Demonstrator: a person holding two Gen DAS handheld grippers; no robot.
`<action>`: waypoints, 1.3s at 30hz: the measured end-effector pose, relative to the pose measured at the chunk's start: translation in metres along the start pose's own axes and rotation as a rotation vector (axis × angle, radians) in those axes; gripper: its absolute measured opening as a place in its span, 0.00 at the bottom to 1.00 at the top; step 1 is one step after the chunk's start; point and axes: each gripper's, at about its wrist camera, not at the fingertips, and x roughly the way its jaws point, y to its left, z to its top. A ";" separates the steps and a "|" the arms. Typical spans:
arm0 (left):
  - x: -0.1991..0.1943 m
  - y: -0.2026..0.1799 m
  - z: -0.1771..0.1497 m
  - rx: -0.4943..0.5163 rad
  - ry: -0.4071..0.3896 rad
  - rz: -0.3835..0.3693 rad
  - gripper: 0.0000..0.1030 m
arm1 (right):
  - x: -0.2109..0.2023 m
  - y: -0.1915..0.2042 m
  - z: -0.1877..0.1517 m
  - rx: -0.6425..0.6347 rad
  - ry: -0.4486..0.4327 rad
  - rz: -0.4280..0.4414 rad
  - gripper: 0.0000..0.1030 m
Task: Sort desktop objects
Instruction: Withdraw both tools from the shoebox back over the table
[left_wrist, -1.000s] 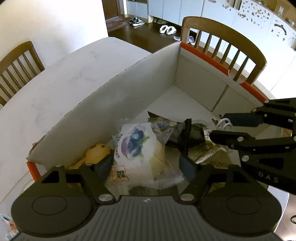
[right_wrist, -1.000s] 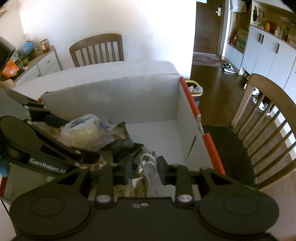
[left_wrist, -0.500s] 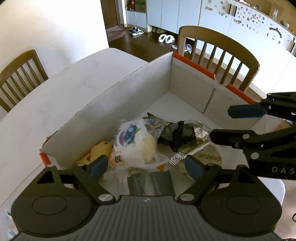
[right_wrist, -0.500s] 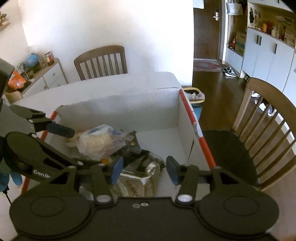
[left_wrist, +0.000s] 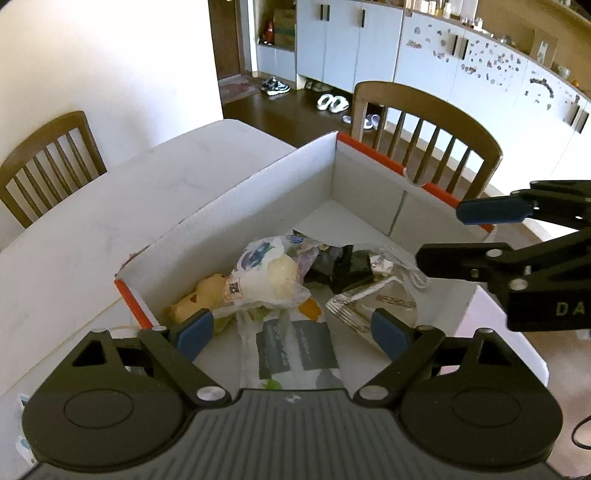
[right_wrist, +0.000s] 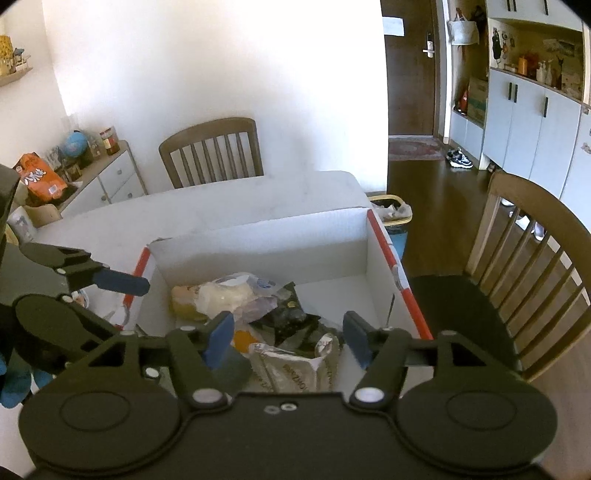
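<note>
Right tool (right_wrist: 288, 332): jaws apart, just been opening, nothing between them, above box | Box (right_wrist: 258, 240): white walls, orange-red edges, on white desk (right_wrist: 221, 199) | Inside: clear bread bag (right_wrist: 229, 295), black wrapper (right_wrist: 291, 314), pale printed pouch (right_wrist: 291, 365) | Left tool (right_wrist: 122, 282): blue pad at box's left rim | Chairs (right_wrist: 212, 151) behind, right.

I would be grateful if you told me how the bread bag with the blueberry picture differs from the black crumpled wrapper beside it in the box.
The bread bag is clear plastic with a pale bun showing through; the black wrapper is opaque. The bread bag looks puffed and full, the black wrapper flat and crumpled. The bread bag lies nearer the yellow toy, the black wrapper nearer the silver packet. Both lie loose inside the white box, held by neither gripper.
</note>
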 end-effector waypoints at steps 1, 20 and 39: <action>-0.003 -0.001 -0.002 -0.001 -0.005 -0.004 0.90 | -0.001 0.001 -0.001 0.000 -0.001 -0.002 0.68; -0.057 0.022 -0.036 -0.055 -0.101 0.008 0.99 | -0.017 0.039 -0.010 0.017 -0.026 -0.023 0.78; -0.105 0.096 -0.085 -0.135 -0.166 0.067 0.99 | -0.028 0.126 -0.022 0.004 -0.069 0.029 0.93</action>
